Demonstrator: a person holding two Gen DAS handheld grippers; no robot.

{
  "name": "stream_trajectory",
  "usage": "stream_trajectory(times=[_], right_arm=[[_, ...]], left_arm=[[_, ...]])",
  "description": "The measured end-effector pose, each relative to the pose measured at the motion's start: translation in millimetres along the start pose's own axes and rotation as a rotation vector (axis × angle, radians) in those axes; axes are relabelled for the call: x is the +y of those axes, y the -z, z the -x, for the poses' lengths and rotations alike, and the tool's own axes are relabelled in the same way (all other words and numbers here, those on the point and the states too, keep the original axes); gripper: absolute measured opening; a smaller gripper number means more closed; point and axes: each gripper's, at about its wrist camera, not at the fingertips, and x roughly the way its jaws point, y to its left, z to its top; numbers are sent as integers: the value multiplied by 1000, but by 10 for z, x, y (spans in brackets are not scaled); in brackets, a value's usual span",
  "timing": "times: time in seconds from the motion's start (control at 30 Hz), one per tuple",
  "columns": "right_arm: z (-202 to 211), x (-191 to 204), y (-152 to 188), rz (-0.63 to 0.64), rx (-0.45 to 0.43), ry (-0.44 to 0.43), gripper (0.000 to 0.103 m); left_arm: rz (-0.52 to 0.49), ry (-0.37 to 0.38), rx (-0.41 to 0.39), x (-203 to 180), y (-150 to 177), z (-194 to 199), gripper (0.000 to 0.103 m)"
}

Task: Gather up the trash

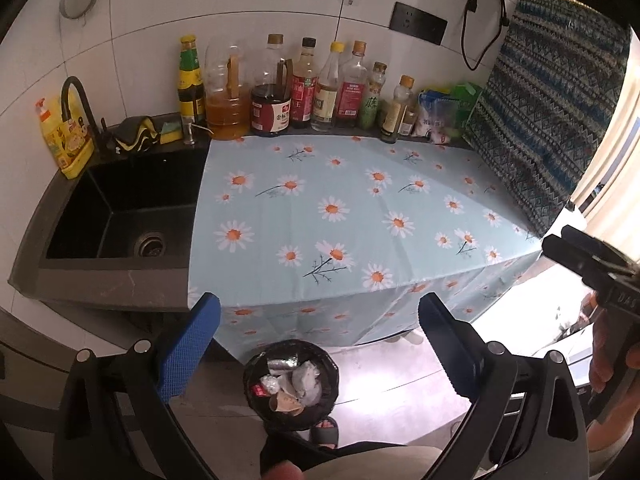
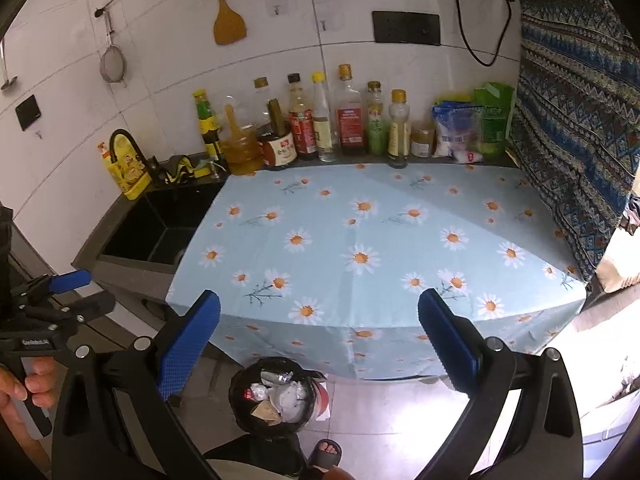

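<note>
Left wrist view: left gripper (image 1: 319,322) and right gripper (image 2: 319,320), jaws wide, empty. Trash (image 1: 288,384) lies in the bin (image 1: 256,400) on the floor below the counter's (image 1: 320,184) front edge. Collection looks finished; next, check the countertop for leftovers.

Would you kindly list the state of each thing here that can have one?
Left gripper: open, nothing between its fingers.
Right gripper: open, nothing between its fingers.
Trash bin: on the floor, uncovered, holding crumpled wrappers and paper.
Sink: no water, nothing in it.
Faucet: off.
Daisy tablecloth: spread flat, no trash on it.
Bottles: upright, capped, along the wall.
</note>
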Motion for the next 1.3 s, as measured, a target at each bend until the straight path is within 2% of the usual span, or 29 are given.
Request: stream_trajectory(times=[0.7, 1.3], right_arm=[[-18, -3, 10, 4, 13, 19, 98], [13, 32, -5, 14, 20, 11, 98]], left_arm=[[6, -49, 4, 35, 0, -2, 96], [4, -45, 6, -15, 8, 23, 96]])
